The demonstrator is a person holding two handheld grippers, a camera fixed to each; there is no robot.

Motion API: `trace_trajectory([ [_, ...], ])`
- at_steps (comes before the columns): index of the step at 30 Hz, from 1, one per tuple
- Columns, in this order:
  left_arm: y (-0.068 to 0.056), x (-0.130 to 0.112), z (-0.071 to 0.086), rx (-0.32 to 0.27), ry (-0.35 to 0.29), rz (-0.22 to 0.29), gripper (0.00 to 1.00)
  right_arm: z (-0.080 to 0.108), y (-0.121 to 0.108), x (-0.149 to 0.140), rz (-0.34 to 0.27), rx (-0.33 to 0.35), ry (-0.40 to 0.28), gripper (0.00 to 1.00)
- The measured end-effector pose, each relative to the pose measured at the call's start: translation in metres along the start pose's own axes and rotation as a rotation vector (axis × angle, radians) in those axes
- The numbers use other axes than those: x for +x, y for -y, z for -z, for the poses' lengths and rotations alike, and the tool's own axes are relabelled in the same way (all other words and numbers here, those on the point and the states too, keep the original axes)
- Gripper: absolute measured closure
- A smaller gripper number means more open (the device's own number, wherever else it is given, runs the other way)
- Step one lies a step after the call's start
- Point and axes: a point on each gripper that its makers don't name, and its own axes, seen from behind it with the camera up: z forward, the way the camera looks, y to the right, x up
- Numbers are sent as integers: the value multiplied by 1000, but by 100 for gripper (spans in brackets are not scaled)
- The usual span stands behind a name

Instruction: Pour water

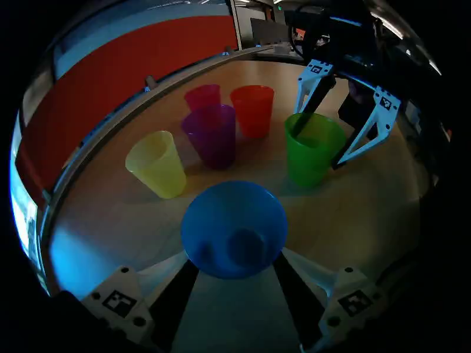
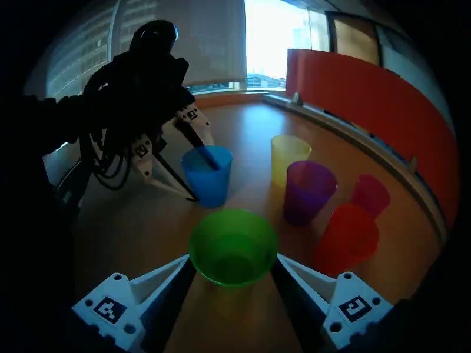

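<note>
Six cups on one table (image 1: 365,217): one blue cup (image 1: 234,226), one green cup (image 1: 312,147), one yellow cup (image 1: 158,163), one purple cup (image 1: 212,134), one pink cup (image 1: 203,96), one red cup (image 1: 253,109). Two grippers, left gripper (image 1: 234,260) and right gripper (image 2: 232,262), with two fingers (image 2: 147,288) each. One red panel (image 1: 118,76), one window (image 2: 277,41).

Close, opposed, sharing blue cup (image 1: 234,229), green cup (image 1: 312,150)

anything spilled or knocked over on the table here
Nothing stands out. The yellow cup, purple cup, pink cup and red cup stand upright on the table, no spill visible; the left tool holds the blue cup, the right tool the green cup.
</note>
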Motion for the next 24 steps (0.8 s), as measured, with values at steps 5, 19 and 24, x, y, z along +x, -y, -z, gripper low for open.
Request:
trace_trajectory([
  [5, 0, -3, 1, -4, 10, 1, 19, 1, 0, 0, -1, -1, 1, 11],
  [19, 5, -17, 13, 24, 31, 4, 19, 15, 1, -17, -3, -25, 31, 10],
  [24, 5, -20, 19, 36, 33, 10, 18, 24, 2, -22, -5, -37, 35, 10],
])
